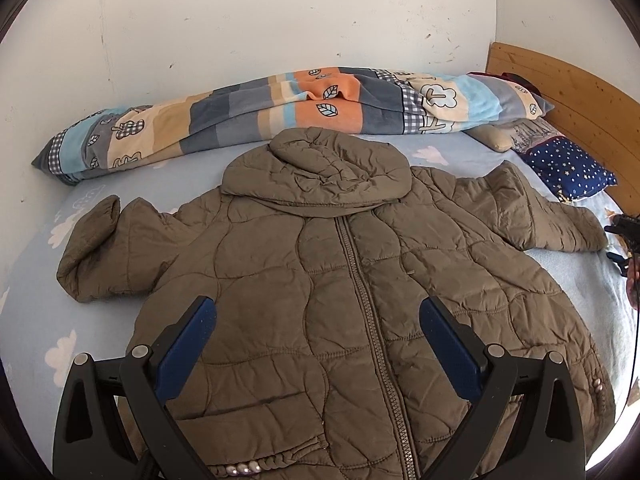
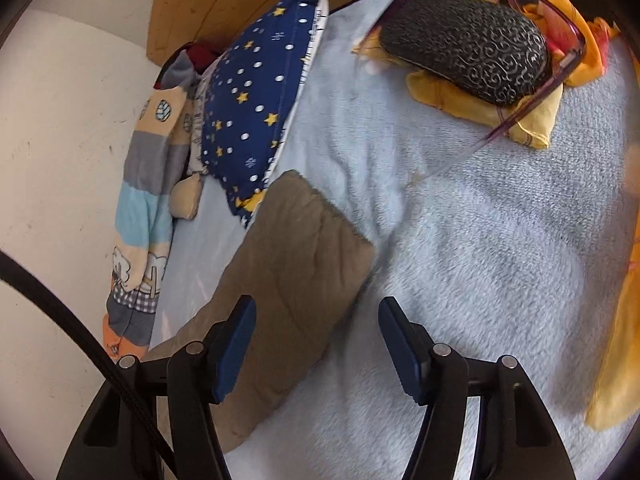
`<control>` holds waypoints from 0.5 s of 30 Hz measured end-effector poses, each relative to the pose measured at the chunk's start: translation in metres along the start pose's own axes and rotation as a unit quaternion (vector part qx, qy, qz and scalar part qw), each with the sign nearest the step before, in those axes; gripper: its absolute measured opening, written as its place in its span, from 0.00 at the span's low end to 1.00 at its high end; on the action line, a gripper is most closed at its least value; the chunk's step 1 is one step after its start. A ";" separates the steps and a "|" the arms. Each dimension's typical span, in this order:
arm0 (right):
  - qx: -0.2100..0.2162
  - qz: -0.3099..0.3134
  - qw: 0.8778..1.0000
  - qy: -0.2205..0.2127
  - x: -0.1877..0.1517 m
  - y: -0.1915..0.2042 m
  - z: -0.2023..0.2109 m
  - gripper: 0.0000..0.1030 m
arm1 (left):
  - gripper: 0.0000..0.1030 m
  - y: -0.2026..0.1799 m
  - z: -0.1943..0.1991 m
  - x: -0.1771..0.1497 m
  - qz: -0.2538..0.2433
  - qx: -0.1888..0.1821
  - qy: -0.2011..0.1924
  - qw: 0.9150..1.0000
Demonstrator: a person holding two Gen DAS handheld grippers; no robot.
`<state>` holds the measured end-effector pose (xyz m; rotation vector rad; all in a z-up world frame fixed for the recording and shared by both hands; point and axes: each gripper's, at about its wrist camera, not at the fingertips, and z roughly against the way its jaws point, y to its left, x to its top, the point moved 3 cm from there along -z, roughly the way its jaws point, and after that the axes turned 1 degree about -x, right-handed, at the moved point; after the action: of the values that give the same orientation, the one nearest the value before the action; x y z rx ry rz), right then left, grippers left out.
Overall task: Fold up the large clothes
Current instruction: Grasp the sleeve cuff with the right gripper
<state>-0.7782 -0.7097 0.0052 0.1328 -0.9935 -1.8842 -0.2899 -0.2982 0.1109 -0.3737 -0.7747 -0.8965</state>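
An olive-brown quilted jacket [image 1: 320, 264] lies spread on the bed, front up and zipped, with its hood [image 1: 320, 168] folded onto the collar and both sleeves stretched out to the sides. My left gripper [image 1: 318, 304] hovers open above the jacket's lower front, its blue pads either side of the zipper [image 1: 362, 280] and nothing between them. In the right wrist view the end of the jacket's right sleeve [image 2: 296, 256] lies on the pale blue sheet. My right gripper [image 2: 317, 304] is open just over it. The left finger [image 2: 236, 344] is above the sleeve and the right finger [image 2: 400, 352] is above bare sheet.
A rolled patchwork quilt [image 1: 280, 112] lies along the white wall behind the jacket. A blue star-print pillow [image 2: 256, 108] leans by the wooden headboard [image 1: 568, 96]. A dark glasses case [image 2: 468, 52], purple-framed glasses [image 2: 560, 68] and yellow cloth [image 2: 532, 128] lie beyond the sleeve.
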 end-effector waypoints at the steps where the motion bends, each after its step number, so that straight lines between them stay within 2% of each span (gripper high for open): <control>1: 0.002 -0.006 1.000 0.003 0.001 -0.003 -0.004 0.61 | 0.98 -0.001 -0.001 0.000 -0.001 0.000 0.001 1.000; 4: 0.005 -0.011 1.000 0.002 0.001 -0.005 -0.012 0.52 | 0.98 -0.002 -0.002 -0.002 0.001 -0.001 0.006 1.000; 11: 0.017 -0.002 1.000 -0.005 0.003 -0.001 -0.027 0.50 | 0.98 -0.004 -0.002 -0.003 -0.006 -0.001 0.007 1.000; 13: 0.022 0.008 1.000 -0.005 0.002 0.001 -0.028 0.27 | 0.98 -0.004 -0.002 -0.003 -0.006 0.003 0.007 1.000; 15: 0.024 0.018 1.000 -0.005 0.003 0.005 -0.025 0.22 | 0.98 -0.004 -0.002 -0.002 -0.004 0.003 0.009 1.000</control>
<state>-0.7638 -0.7277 -0.0070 0.1330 -1.0413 -1.8300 -0.2929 -0.3007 0.1076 -0.3571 -0.7632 -0.9028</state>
